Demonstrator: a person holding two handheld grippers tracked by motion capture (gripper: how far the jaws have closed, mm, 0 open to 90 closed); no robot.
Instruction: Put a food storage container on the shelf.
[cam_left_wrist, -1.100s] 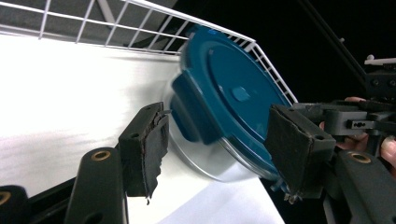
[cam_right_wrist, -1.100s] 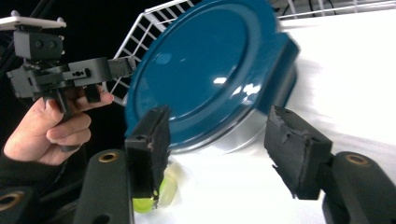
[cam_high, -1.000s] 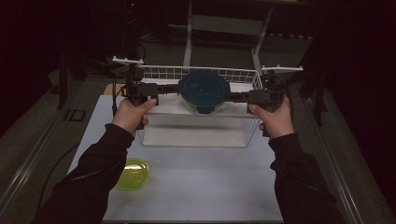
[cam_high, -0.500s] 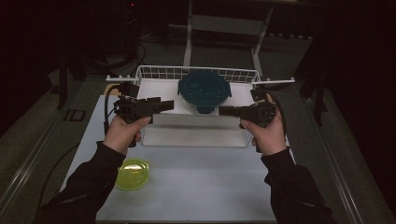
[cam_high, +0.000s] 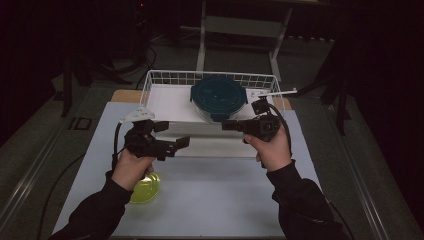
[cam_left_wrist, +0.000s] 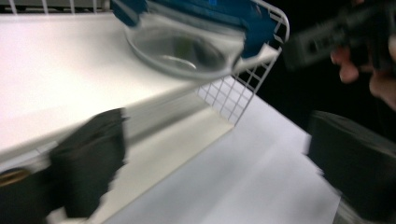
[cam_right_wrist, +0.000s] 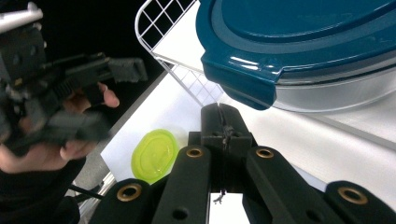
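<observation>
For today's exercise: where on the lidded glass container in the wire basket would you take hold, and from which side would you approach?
Probably grip the teal lid's protruding tab, coming in level from the container's near side, over the wire basket's low front edge. The glass bowl below is rounded and smooth, so jaws would likely slip there; the tab juts out flat, giving two opposing faces.

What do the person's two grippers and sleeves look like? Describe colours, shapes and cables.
Both grippers, left gripper and right gripper, are black pistol-shaped tools with two black jaws and brass-coloured rivets. Each carries a pale grey plate and trails a black cable. The sleeves are black.
</observation>
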